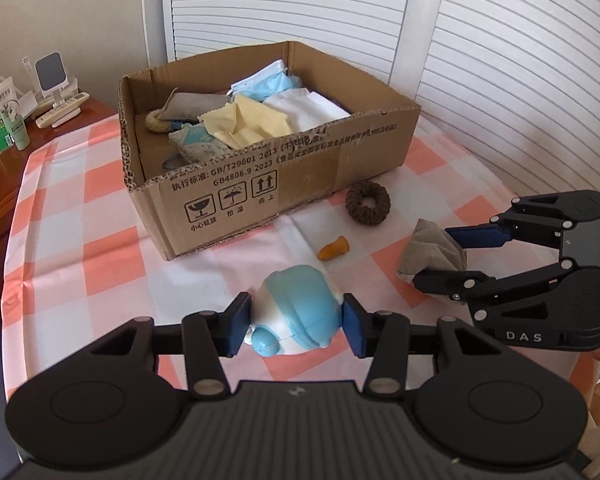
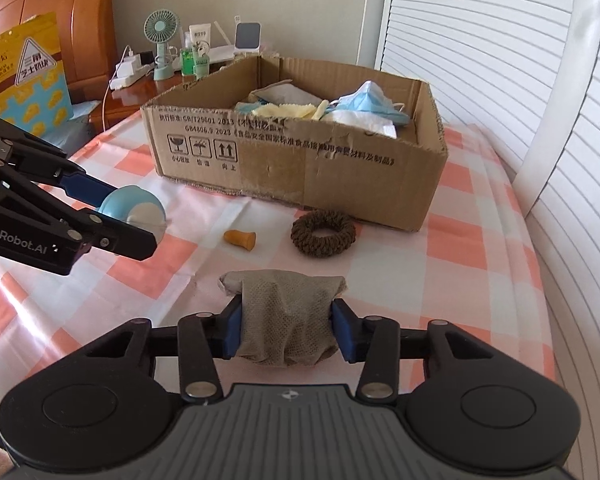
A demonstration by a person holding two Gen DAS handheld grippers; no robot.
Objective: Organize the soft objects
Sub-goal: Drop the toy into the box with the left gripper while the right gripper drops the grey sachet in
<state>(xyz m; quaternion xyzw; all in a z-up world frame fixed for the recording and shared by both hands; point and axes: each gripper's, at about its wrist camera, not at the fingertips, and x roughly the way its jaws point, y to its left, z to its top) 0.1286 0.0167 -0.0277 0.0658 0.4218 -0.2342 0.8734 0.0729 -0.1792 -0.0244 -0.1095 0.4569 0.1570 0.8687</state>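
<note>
A blue-and-white squishy toy point(image 1: 296, 312) is clamped between the jaws of the left gripper point(image 1: 296, 330), low over the near part of the checked cloth point(image 1: 80, 248) that covers the bench; a grey mesh pouch point(image 2: 288, 316) is clamped between the jaws of the right gripper point(image 2: 288, 330), which is held just to the right of the left one, also near the near edge; whether either thing is lifted clear of the cloth cannot be told. The cardboard box point(image 1: 284, 184), already holding masks and cloths, is seen straight ahead of both grippers toward the far edge, its long printed wall facing them; the open top lies beyond and above that wall, so a lift over the rim would be called for before release. The right gripper appears the nearer to the box's right end, the left to its left end. Both grippers are held roughly level, fingers pointed forward at the box. A brown braided ring point(image 2: 324, 232) and a small orange piece point(image 2: 242, 238) are left on the cloth between the grippers and the box, just before the wall.
</note>
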